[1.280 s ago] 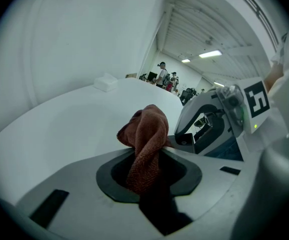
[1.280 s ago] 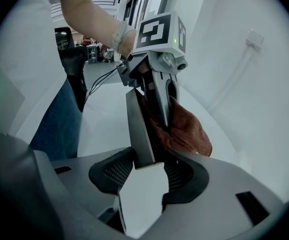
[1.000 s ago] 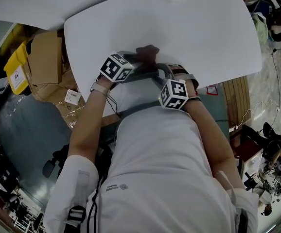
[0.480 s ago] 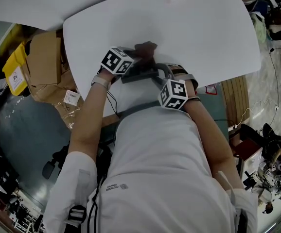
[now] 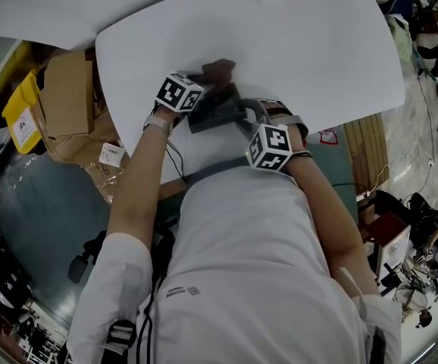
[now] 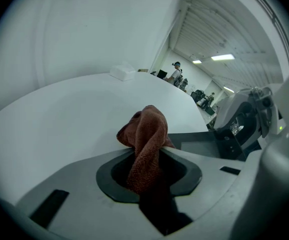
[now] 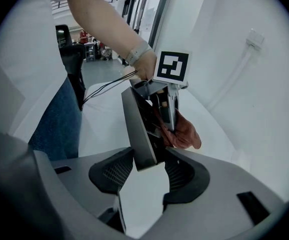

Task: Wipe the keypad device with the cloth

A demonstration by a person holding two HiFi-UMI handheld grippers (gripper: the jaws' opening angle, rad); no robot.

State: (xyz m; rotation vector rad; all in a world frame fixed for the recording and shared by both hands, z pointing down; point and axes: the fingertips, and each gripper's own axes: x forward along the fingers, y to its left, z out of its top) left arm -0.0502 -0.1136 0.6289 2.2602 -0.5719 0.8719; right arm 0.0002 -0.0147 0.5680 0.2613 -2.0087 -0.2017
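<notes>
Here the left tool (image 6: 149, 171) is clamped on a bunched reddish cloth (image 6: 145, 134). The cloth looks soft and limp, so it is best gripped at its gathered middle, leaving a loose fold to rub. The right tool (image 7: 145, 170) pinches one edge of the dark keypad device (image 7: 138, 124), stiff and probably light, holding it tilted over the white worktop (image 5: 302, 44) near the near side, with the cloth at its far face.
</notes>
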